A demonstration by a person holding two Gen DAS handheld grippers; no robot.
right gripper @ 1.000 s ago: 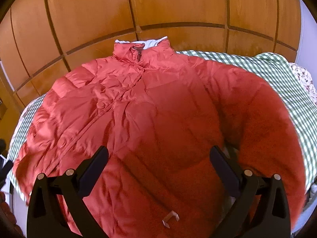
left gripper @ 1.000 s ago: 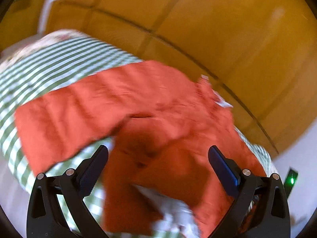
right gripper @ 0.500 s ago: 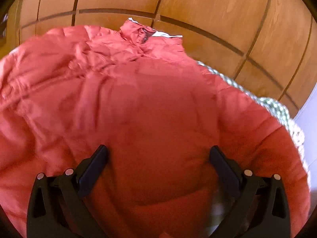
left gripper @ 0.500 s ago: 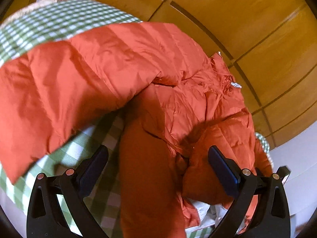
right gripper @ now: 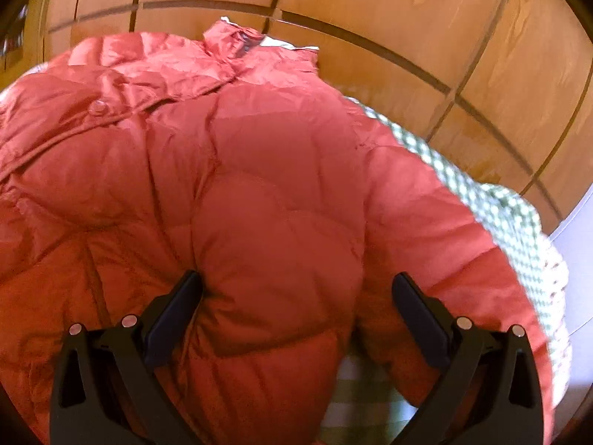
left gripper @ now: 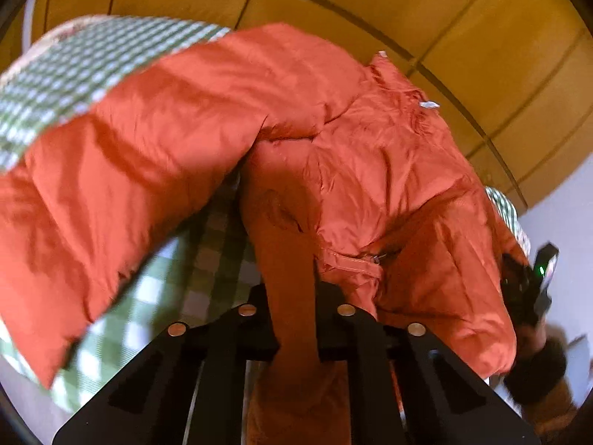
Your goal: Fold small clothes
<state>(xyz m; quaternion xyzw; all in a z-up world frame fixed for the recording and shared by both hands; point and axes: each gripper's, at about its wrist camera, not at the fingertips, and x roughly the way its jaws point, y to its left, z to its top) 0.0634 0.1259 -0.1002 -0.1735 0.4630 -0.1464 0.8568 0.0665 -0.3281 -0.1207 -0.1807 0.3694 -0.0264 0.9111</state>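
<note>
The red puffer jacket (right gripper: 259,193) lay spread, front up, over a green-checked cloth (right gripper: 493,200), its collar (right gripper: 237,42) toward the wooden panelled wall (right gripper: 407,11). One sleeve (left gripper: 129,170) stretched out across the checks. The left gripper (left gripper: 292,319) had just closed its jaws and pinched a fold of the jacket's lower edge. The right gripper (right gripper: 296,304) held its jaws spread wide over the quilted body, gripping nothing.

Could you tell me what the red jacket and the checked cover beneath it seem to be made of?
Red jacket: probably thin synthetic shell over puffy filling, judging by its slight sheen and quilted bulges. Checked cover: apparently matte woven cloth in a green-and-white check, perhaps cotton; blur leaves it uncertain.
</note>
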